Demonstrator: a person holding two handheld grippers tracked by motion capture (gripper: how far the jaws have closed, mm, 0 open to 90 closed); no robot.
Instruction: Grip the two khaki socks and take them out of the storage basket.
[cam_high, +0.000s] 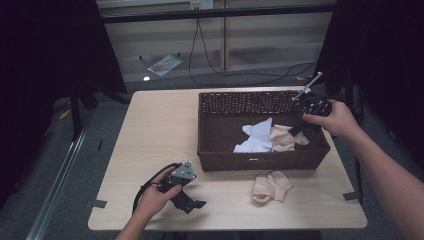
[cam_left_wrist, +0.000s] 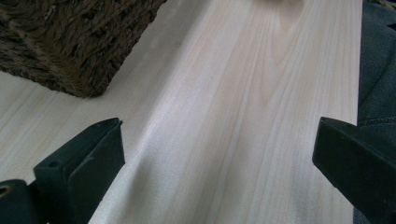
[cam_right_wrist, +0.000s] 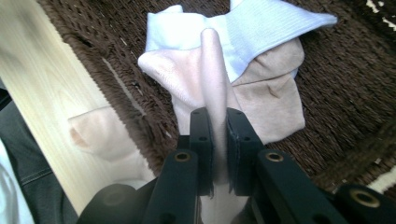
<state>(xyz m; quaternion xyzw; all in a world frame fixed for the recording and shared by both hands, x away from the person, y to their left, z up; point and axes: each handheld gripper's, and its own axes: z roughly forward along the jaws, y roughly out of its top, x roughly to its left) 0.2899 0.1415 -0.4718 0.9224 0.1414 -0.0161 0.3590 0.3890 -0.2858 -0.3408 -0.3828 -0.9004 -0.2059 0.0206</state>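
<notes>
Pale wood-grain table (cam_high: 150, 150), rounded corners, smooth matte top, set in a dim room. Grey floor around it, dark curtains left and right, a black cable (cam_high: 210, 67) looping across the floor past the far edge, a shiny plastic wrapper (cam_high: 164, 64) lying out there too.

Near the front-left corner: left gripper (cam_high: 192, 204) resting low on the tabletop in the person's left hand (cam_high: 155, 197), grey three-cornered plate on top, black cable curling back by the wrist. Jaws spread wide in the left gripper view, nothing between them but bare grain, a corner of the basket (cam_left_wrist: 70, 42) just ahead.

Centre-right: rectangular wicker basket (cam_high: 260, 160), dark brown, coarse rope-like weave, open lattice along its far wall. Sitting toward the right edge of the table, long side parallel to the front edge. Inside, toward the right half, a soft heap: a white ribbed sock (cam_high: 256, 137) lying against a peach sock (cam_high: 282, 136).

Just outside the basket's front wall, near the front edge: a second peach sock (cam_high: 270, 186), crumpled, flat on the wood.

Far right: right hand (cam_high: 336, 120) over the basket's right end, right gripper (cam_right_wrist: 217, 140) angled down inside. Jaws pinched tight on a fold of the peach sock (cam_right_wrist: 210, 70), fabric pulled up into a smooth ridge between the pads, rest of it draped on the basket floor over the white sock (cam_right_wrist: 261, 28).
</notes>
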